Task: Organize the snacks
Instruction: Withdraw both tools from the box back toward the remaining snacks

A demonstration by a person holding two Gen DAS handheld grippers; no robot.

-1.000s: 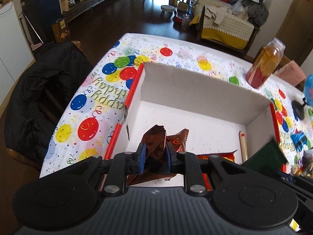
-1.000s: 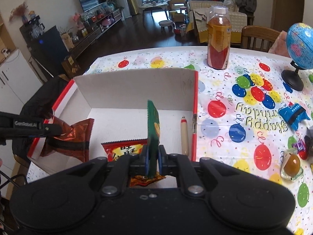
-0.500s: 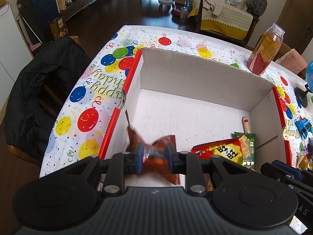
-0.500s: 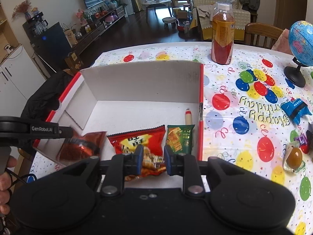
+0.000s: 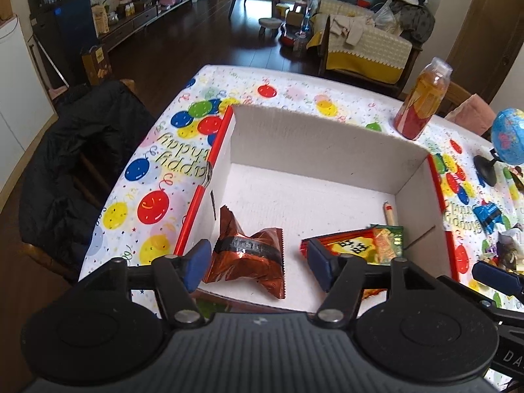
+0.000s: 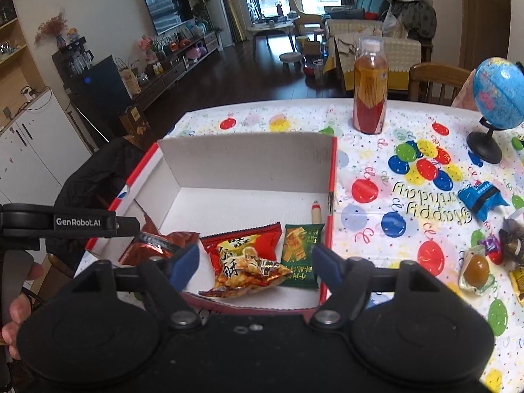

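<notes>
A white cardboard box with red edges sits on the balloon tablecloth. Inside lie a brown foil snack bag, a red snack bag, a green packet and a small sausage stick. My left gripper hovers above the brown bag, jaws opening, pads clear of it. My right gripper hangs over the red bag and green packet, jaws opening, touching neither.
More snacks lie loose on the table to the right: a blue packet, a wrapped egg and small sweets. A drink bottle and a globe stand behind. A chair with a black jacket is on the left.
Both grippers let go: the brown bag dropped from the left one, the green packet from the right, and both now lie in the box. Both grippers pulled back and up.
</notes>
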